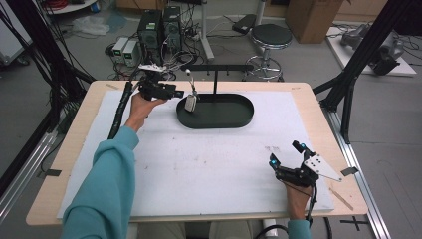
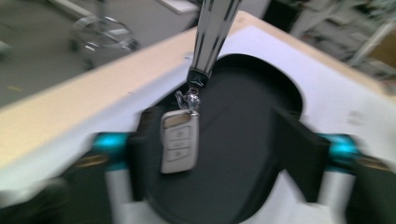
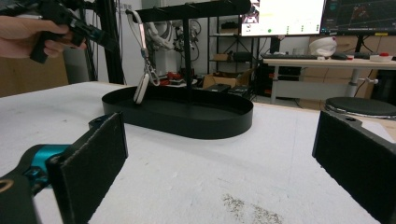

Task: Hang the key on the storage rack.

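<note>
Left gripper (image 1: 175, 93) jaws apart beside hanging key fob (image 1: 190, 103) (over black tray (image 1: 234, 119)); right gripper (image 1: 286, 155) jaws apart, on table.

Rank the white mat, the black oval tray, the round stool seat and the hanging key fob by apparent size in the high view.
1. white mat
2. black oval tray
3. round stool seat, though it sits farther from the camera, so its true size against the tray is unsure
4. key fob
</note>
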